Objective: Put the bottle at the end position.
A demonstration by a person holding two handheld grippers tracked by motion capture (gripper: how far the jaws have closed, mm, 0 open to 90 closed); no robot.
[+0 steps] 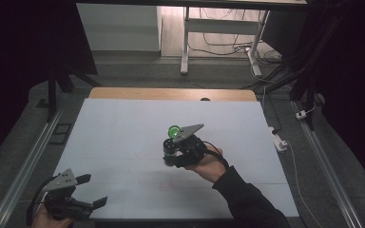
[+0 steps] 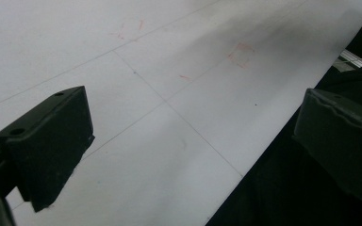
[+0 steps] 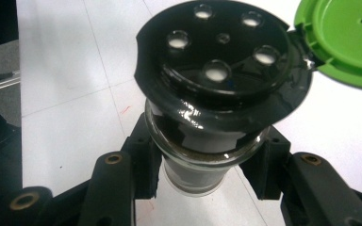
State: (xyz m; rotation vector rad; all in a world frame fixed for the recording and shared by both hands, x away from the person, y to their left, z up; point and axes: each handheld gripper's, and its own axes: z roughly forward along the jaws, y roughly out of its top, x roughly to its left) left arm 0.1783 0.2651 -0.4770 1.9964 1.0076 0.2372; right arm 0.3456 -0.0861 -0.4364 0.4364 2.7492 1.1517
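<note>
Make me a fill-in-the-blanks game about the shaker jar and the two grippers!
1. The right gripper is shut on a glass shaker jar whose flip lid is coloured ____.
2. That lid is flipped ____.
3. The jar's black top has five big ____ in it.
4. The left gripper is open and holds ____, above the white table.

Missing words: green; open; holes; nothing

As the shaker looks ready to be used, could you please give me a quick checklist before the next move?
1. Right gripper shut on the shaker jar: ok.
2. Green lid flipped open, black sifter top holes exposed: ok.
3. Left gripper open, holding nothing: ok.
4. Left gripper apart from the jar, near the table edge: ok.
5. Contents left in the jar: cannot tell.
</note>
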